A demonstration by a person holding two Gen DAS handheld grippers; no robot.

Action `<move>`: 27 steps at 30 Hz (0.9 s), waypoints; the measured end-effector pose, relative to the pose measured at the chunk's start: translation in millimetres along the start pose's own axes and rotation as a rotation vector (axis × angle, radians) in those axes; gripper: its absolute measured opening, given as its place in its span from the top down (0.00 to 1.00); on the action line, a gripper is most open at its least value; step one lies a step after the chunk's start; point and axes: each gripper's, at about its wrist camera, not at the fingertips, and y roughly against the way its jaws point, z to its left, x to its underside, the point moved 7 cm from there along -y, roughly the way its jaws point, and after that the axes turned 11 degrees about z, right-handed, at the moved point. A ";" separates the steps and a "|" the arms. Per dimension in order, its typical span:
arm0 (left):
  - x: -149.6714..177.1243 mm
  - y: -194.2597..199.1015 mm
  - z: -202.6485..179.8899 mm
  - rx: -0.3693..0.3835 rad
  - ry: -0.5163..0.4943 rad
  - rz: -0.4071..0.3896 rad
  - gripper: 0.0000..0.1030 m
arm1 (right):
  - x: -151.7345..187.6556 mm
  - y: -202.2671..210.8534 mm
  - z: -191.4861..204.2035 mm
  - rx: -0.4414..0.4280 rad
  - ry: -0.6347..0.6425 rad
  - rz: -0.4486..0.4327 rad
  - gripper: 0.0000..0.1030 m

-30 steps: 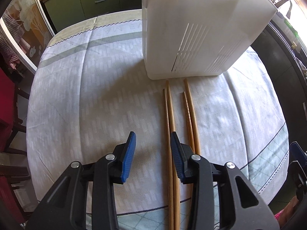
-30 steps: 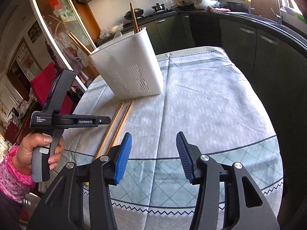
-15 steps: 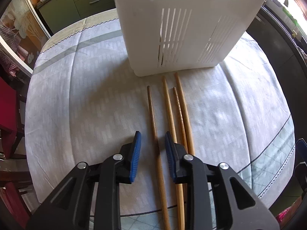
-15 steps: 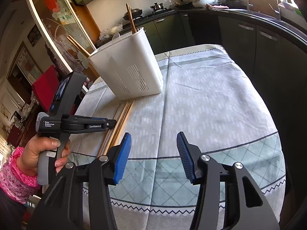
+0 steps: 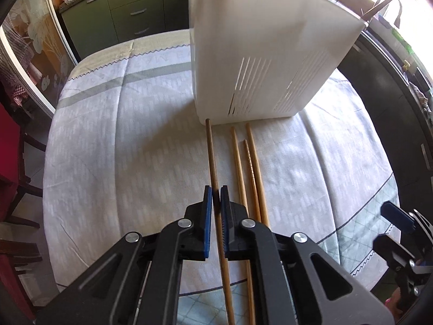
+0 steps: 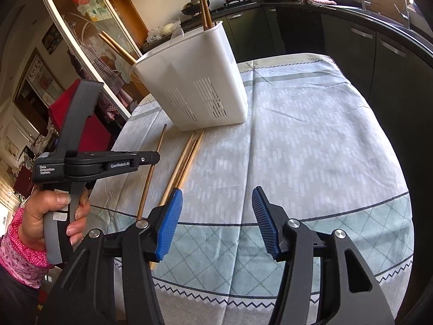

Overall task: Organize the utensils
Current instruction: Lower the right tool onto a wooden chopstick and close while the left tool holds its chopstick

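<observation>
My left gripper point(image 5: 215, 189) is shut on a dark wooden chopstick point(image 5: 211, 157), gripped near its middle, far tip close to the foot of the white slotted utensil holder point(image 5: 259, 62). Three paler chopsticks point(image 5: 245, 162) lie side by side on the cloth just right of it. In the right wrist view the holder point(image 6: 197, 86) stands upright with several chopsticks point(image 6: 204, 8) poking out. My right gripper point(image 6: 216, 203) hovers over the table's near edge, its jaws opening with nothing between them. The loose chopsticks point(image 6: 186, 159) lie ahead of its left finger.
A pale patterned tablecloth point(image 6: 311, 135) covers the round table, whose edge runs just below my right gripper. A hand in a pink sleeve point(image 6: 46, 216) holds the left gripper. A red chair point(image 5: 8, 149) stands at the left. Dark kitchen cabinets point(image 6: 379, 48) lie beyond.
The left jaws have gone from open to shut on the dark chopstick, which now sits apart to the left of the others. The right gripper has shifted slightly and its jaws stand wider.
</observation>
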 end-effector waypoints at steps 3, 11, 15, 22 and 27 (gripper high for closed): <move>8.2 30.1 3.9 0.030 -0.004 -0.096 0.94 | -10.4 -16.3 10.2 -0.020 0.008 0.043 0.48; 43.4 115.9 10.2 0.027 -0.041 -0.402 0.94 | -46.3 -71.2 27.5 -0.018 0.001 0.173 0.54; 51.1 125.3 10.0 0.028 -0.061 -0.410 0.94 | -53.3 -99.6 29.1 0.003 -0.017 0.249 0.65; 57.8 103.1 21.0 0.062 -0.041 -0.326 0.94 | -61.2 -124.6 35.6 0.061 -0.018 0.285 0.71; 60.0 90.9 25.7 0.072 -0.032 -0.287 0.94 | -62.3 -135.4 42.1 0.142 0.002 0.291 0.75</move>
